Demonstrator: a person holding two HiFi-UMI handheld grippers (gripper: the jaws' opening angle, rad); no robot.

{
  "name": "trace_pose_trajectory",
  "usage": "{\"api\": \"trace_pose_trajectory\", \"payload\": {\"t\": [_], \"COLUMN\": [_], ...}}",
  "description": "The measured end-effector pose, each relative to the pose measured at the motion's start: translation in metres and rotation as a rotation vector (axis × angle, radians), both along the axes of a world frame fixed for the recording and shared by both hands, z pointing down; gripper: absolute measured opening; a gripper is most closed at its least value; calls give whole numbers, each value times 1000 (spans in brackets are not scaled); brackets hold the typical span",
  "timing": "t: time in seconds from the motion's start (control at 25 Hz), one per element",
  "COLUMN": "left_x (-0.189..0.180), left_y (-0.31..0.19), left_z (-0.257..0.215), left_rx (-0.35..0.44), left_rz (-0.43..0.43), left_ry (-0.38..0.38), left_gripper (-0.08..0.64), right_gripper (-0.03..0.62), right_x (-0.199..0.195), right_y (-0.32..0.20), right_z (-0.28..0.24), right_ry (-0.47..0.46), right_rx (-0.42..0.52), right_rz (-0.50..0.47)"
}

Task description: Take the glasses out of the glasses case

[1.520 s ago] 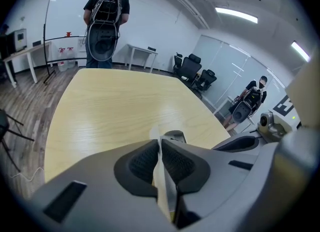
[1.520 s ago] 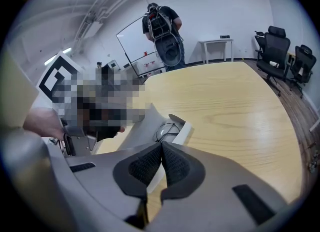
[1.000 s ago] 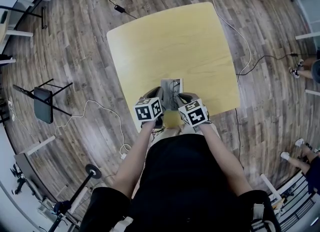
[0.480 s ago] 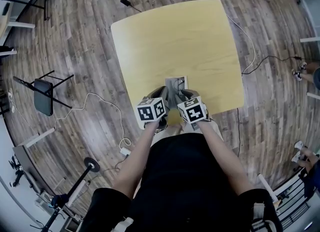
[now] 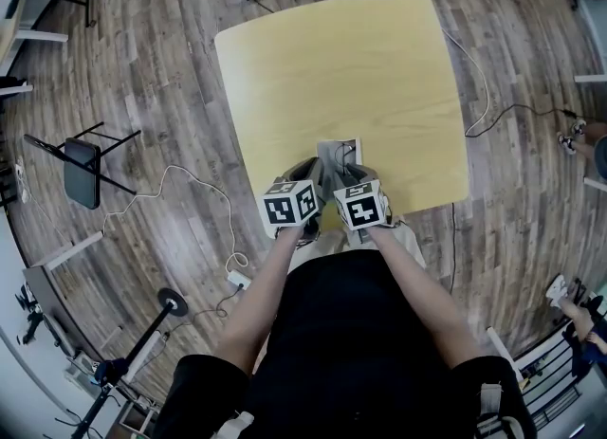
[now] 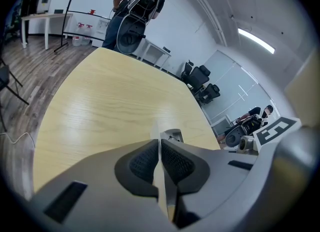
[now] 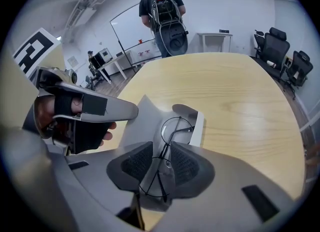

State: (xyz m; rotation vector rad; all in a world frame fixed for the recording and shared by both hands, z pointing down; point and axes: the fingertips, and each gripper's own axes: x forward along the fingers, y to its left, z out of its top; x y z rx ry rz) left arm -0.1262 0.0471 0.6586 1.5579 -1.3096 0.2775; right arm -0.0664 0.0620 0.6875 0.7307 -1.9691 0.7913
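You have two grippers over one yellow table point(image 5: 332, 67), side by side at its near edge. Your left gripper point(image 6: 160, 145) has its jaws closed on the thin grey flap of the one glasses case point(image 7: 145, 122), which lies open on the table. Your right gripper point(image 7: 161, 143) has its jaws apart; they have just been opening. One pair of glasses point(image 7: 163, 159), with two round lenses in thin dark wire, lies in the case between these jaws, and the pads do not press it.
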Motion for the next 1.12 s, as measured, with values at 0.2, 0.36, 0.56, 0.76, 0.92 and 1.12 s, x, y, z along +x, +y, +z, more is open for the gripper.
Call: {"api": "trace_pose_trajectory", "payload": {"t": [0.2, 0.36, 0.56, 0.76, 0.92, 1.12], "left_x": [-2, -1, 1, -1, -5, -7], "left_y": [0, -1, -1, 1, 3, 5], "left_z": [0, 1, 3, 6, 7, 7], "left_rx": [3, 2, 0, -11, -17, -19], "left_rz": [9, 13, 19, 20, 23, 21], "left_ry": [-6, -7, -13, -26, -37, -49], "left_gripper": [34, 34, 34, 34, 34, 34], "right_gripper": [96, 69, 29, 23, 23, 22], "right_x": [0, 1, 1, 3, 0, -6], "right_y": [-2, -5, -4, -6, -4, -5], "right_z": [2, 4, 3, -1, -7, -22], "right_ry": [3, 10, -12, -29, -66, -140], "right_rx": [-3, 6, -2, -10, -32, -43], "right_rz": [42, 38, 30, 31, 49, 45]}}
